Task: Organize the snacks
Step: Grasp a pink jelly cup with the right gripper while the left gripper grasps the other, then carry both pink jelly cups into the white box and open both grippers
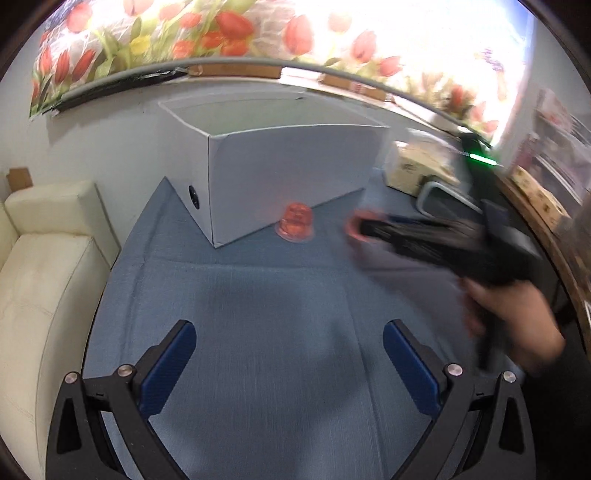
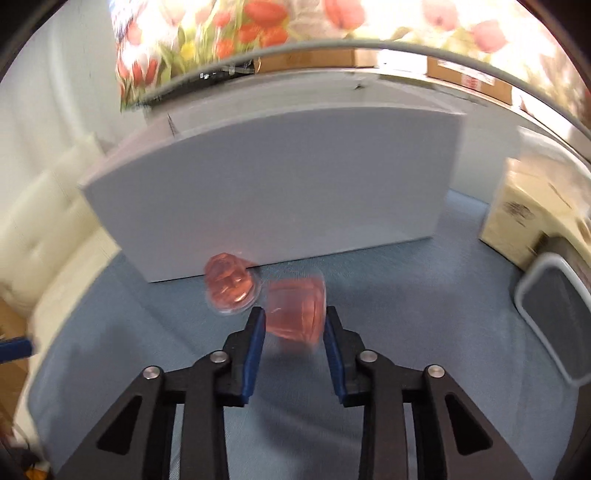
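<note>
A white open-topped box (image 1: 280,173) stands on the blue cloth (image 1: 258,306); it also shows in the right wrist view (image 2: 280,192). One red jelly cup (image 1: 295,223) sits upside down on the cloth just in front of the box, also in the right wrist view (image 2: 231,286). My right gripper (image 2: 293,319) is shut on a second red jelly cup (image 2: 297,314), held on its side above the cloth, right of the first cup. In the left wrist view the right gripper (image 1: 354,225) is blurred. My left gripper (image 1: 290,332) is open and empty over the near cloth.
A cream sofa (image 1: 40,280) stands left of the table. A cardboard box (image 2: 524,218) and a grey-rimmed tray (image 2: 554,317) are at the right. A tulip-patterned cloth (image 1: 221,33) hangs behind.
</note>
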Demonstrator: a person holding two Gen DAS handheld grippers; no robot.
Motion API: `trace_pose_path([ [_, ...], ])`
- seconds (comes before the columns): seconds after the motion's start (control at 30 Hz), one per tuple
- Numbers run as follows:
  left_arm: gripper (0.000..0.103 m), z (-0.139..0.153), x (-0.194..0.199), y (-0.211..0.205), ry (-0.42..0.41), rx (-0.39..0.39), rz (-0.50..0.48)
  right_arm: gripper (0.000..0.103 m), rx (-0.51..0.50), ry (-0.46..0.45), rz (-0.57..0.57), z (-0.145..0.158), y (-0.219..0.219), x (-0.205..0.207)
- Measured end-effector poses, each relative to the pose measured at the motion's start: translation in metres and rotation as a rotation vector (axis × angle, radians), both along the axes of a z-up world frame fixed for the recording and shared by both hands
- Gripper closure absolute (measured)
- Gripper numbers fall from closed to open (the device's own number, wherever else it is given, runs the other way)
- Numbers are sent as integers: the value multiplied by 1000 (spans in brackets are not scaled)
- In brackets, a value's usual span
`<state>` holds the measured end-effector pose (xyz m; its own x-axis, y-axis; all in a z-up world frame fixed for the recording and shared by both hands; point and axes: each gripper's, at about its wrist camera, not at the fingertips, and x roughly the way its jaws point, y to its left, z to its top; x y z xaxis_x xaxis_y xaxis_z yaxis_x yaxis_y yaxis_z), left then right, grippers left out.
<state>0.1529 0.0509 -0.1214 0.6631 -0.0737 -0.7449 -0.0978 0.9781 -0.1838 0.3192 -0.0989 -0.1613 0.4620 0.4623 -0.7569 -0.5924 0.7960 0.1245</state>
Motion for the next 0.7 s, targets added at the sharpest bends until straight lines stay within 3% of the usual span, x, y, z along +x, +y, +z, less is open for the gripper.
trace_pose_path([
  [0.23, 0, -18, 70, -7, 22, 5, 120, 70, 45, 12, -11, 20, -54, -54],
  [0.4, 0, -25, 118, -27, 34, 87, 185, 70, 98, 31, -21, 27, -82, -95],
  [0.53, 2, -33, 142, -30, 59, 87, 289, 70, 103, 32, -14, 26, -98, -118],
  [0.57, 4, -35, 146, -31, 67, 92, 318, 70, 104, 34, -14, 25, -100, -121],
  [0.63, 23, -41, 155, -37, 101, 149, 344, 70, 112, 39, -10, 23, -105, -124],
  [0.67, 26, -44, 157, -39, 107, 165, 349, 70, 120, 46, -1, 23, -106, -126],
  [0.7, 48, -48, 157, -41, 111, 154, 336, 70, 121, 46, 6, 23, -106, -127],
])
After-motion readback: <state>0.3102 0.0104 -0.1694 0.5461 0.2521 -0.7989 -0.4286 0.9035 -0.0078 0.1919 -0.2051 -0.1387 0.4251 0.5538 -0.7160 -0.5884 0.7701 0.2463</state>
